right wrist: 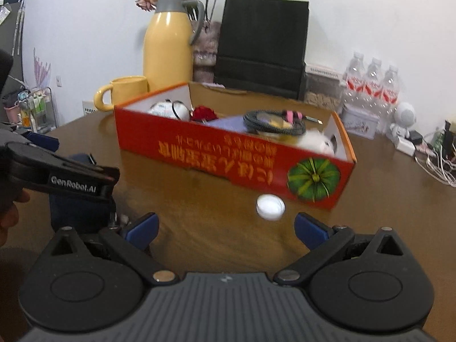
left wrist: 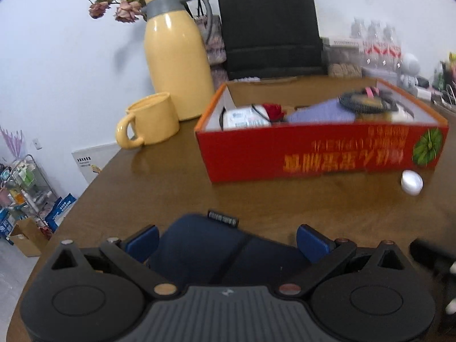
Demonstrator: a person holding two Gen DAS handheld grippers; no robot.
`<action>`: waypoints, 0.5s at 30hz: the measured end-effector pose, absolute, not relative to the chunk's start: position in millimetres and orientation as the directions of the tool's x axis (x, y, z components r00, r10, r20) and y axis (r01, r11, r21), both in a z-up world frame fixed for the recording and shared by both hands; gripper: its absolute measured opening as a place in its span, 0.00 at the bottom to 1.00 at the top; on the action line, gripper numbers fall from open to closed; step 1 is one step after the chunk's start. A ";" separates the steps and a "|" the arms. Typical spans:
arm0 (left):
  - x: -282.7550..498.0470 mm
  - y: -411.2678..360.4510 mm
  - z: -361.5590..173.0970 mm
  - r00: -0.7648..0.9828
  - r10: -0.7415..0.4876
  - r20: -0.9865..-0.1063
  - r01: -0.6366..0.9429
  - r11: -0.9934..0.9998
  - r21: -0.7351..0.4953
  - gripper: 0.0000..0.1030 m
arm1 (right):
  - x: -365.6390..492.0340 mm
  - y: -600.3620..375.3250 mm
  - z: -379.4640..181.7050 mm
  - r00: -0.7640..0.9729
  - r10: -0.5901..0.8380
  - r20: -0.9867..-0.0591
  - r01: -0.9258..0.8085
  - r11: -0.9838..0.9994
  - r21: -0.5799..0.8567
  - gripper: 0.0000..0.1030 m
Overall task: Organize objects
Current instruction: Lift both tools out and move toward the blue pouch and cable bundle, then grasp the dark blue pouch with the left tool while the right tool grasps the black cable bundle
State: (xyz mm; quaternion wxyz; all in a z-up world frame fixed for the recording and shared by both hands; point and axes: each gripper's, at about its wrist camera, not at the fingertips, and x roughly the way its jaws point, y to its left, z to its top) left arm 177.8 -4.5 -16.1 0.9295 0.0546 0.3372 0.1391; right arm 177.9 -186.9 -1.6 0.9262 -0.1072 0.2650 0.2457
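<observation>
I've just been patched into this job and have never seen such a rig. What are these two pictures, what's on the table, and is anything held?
A person holds two hand-held grippers, each with a fisheye camera looking along its fingers. The left wrist view shows the left gripper open around a navy pouch lying on the wooden table; whether it grips it I cannot tell. The right wrist view shows the right gripper open and empty, facing a white cap beside the red box of oddments. Behind stand a yellow mug and yellow jug.
</observation>
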 end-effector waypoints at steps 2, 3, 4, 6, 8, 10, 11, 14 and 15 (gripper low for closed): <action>170.5 0.1 -20.6 0.725 0.296 -0.622 -0.215 0.955 0.204 1.00 | 175.0 -192.3 -2.9 0.739 0.397 -0.544 -0.505 0.861 -0.058 1.00; 165.6 4.5 -22.8 0.719 0.295 -0.629 -0.213 0.955 0.205 1.00 | 173.5 -194.3 -3.5 0.739 0.396 -0.545 -0.502 0.863 -0.054 1.00; 160.5 10.4 -24.8 0.716 0.290 -0.635 -0.211 0.957 0.199 1.00 | 172.0 -196.2 -4.3 0.739 0.395 -0.546 -0.499 0.865 -0.049 1.00; 149.2 21.8 -26.6 0.713 0.286 -0.640 -0.217 0.958 0.187 1.00 | 170.2 -198.9 -5.7 0.735 0.397 -0.550 -0.496 0.868 -0.036 1.00; 140.0 33.7 -26.4 0.710 0.289 -0.642 -0.232 0.957 0.175 1.00 | 167.1 -199.2 -6.8 0.727 0.410 -0.551 -0.502 0.865 -0.020 1.00; 131.4 46.0 -26.3 0.710 0.285 -0.644 -0.244 0.957 0.155 1.00 | 164.0 -197.3 -7.2 0.719 0.426 -0.550 -0.515 0.857 -0.009 1.00; 127.7 51.0 -26.2 0.711 0.278 -0.646 -0.246 0.959 0.143 1.00 | 162.5 -194.8 -7.3 0.714 0.435 -0.549 -0.524 0.852 -0.006 1.00; 121.5 60.9 -27.1 0.712 0.271 -0.648 -0.255 0.959 0.121 1.00 | 158.9 -184.5 -7.7 0.698 0.456 -0.552 -0.550 0.835 -0.005 1.00; 121.6 62.6 -27.1 0.713 0.267 -0.648 -0.255 0.960 0.116 1.00 | 158.4 -181.1 -8.2 0.692 0.463 -0.554 -0.558 0.830 -0.004 1.00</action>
